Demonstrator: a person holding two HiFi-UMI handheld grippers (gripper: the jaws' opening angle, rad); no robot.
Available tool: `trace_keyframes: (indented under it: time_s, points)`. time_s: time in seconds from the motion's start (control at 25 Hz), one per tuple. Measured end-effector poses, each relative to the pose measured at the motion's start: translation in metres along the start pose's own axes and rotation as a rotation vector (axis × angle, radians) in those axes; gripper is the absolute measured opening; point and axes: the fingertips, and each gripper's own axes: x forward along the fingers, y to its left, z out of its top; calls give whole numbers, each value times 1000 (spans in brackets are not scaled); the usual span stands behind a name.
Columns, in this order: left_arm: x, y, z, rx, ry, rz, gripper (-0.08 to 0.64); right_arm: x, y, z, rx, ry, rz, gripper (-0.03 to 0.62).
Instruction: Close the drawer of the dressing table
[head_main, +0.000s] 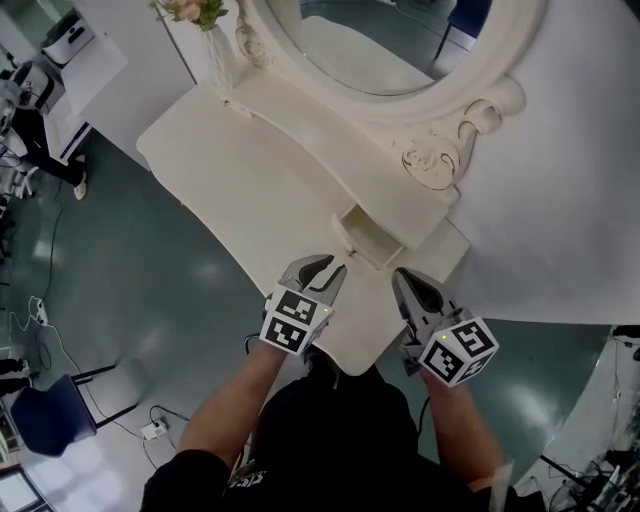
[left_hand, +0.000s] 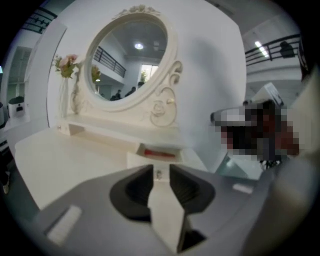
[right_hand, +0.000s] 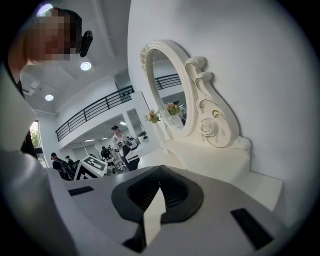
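Observation:
The white dressing table (head_main: 250, 170) carries an oval mirror (head_main: 385, 45). Its small drawer (head_main: 366, 238) under the mirror base stands pulled out toward me. In the left gripper view the drawer (left_hand: 159, 152) shows something red inside, straight ahead between the jaws. My left gripper (head_main: 325, 268) hovers over the tabletop just in front of the drawer, its jaws apart with nothing between them (left_hand: 159, 171). My right gripper (head_main: 402, 278) is beside it to the right, near the table's right end, with its jaw tips touching (right_hand: 160, 169) and nothing in them.
A vase of flowers (head_main: 203, 18) stands at the table's far left corner. A white wall (head_main: 570, 190) backs the table on the right. A person (head_main: 35, 150) and desks are at the far left. A blue chair (head_main: 45, 415) and cables (head_main: 155, 430) are on the floor.

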Motion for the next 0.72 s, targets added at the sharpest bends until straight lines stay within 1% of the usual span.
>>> trace_keyframes:
  time_s: [0.24, 0.6, 0.72]
  points:
    - [29, 0, -17, 46, 60, -7, 124, 0, -9, -12, 19, 33, -2, -6]
    - [58, 6, -32, 77, 113, -10, 140, -5, -24, -14, 25, 50, -17, -6]
    - [63, 8, -36, 73, 126, -9, 140, -8, -27, -17, 27, 62, -21, -6]
